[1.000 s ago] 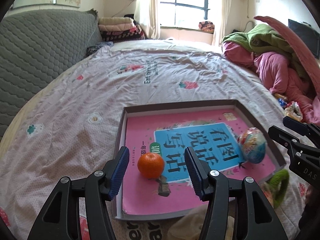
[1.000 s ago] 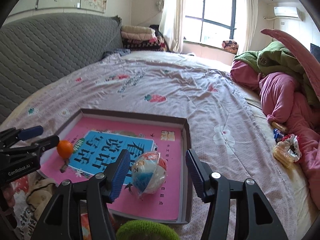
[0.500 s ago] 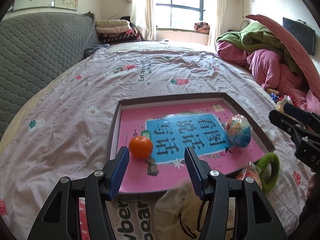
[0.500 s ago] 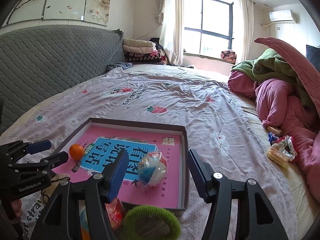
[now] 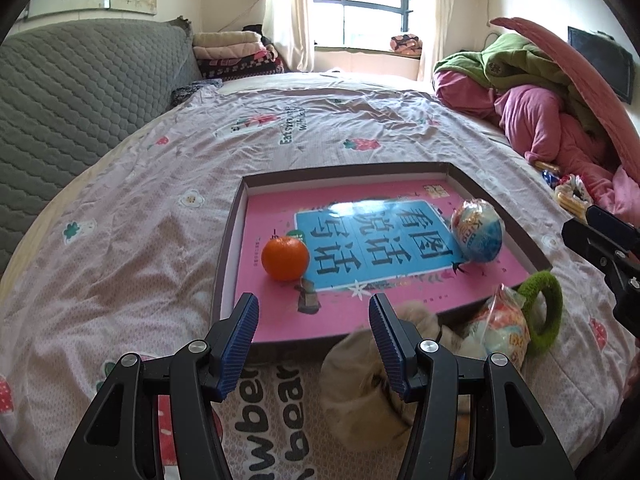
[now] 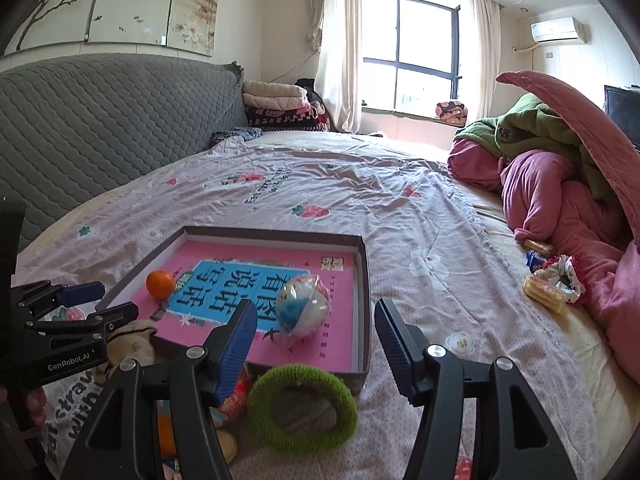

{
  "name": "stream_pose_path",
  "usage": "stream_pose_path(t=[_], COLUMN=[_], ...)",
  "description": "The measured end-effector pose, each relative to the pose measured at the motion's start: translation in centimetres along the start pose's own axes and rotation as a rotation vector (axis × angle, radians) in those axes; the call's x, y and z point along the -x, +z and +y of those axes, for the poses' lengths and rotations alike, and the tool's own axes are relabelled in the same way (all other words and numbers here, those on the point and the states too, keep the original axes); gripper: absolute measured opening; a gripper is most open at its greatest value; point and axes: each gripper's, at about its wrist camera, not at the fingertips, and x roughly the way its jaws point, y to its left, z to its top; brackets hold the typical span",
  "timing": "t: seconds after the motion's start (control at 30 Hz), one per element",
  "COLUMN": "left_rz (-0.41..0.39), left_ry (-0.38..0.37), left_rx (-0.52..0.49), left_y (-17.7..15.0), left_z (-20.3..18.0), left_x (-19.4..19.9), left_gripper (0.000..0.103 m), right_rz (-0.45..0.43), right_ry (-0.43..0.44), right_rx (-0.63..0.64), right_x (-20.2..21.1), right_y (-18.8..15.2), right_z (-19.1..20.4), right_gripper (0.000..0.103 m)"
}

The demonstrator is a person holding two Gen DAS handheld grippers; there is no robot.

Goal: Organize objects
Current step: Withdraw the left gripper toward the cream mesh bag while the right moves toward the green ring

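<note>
A shallow brown tray (image 5: 230,236) lined with a pink book cover lies on the bed. In it sit an orange tangerine (image 5: 285,258) at the left and a wrapped blue-and-white ball (image 5: 477,230) at the right; both also show in the right wrist view, tangerine (image 6: 160,285) and ball (image 6: 303,305). My left gripper (image 5: 313,334) is open and empty, just before the tray's near edge. My right gripper (image 6: 314,338) is open and empty, above a green fuzzy ring (image 6: 302,408). The ring (image 5: 542,308), a snack packet (image 5: 502,326) and a beige plush (image 5: 360,376) lie in front of the tray.
A pink and green heap of bedding (image 6: 560,176) fills the right side. Small snack packets (image 6: 548,280) lie beside it. A grey quilted headboard (image 5: 60,96) runs along the left, with folded blankets (image 6: 276,108) at the far end near the window.
Both grippers have pulled back toward me and risen. The tangerine and ball stay in the tray, and the ring, packet and plush have come into view before it.
</note>
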Motion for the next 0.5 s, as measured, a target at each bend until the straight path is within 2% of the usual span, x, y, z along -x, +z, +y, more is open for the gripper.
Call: stream_pose_path(t=[0.23, 0.5], left_rz=[0.026, 0.068], left_ry=[0.0, 0.014], left_rx=[-0.017, -0.026], left_y=[-1.0, -2.6], left_z=[-0.3, -0.3], left_x=[-0.2, -1.0], left_gripper=[0.059, 0.059], right_rz=[0.044, 0.137], right_ry=[-0.011, -0.033], right_rx=[-0.019, -0.032], right_x=[0.3, -0.3], right_y=[-1.4, -3.3], right_z=[-0.4, -0.9], right_gripper=[0.061, 0.061])
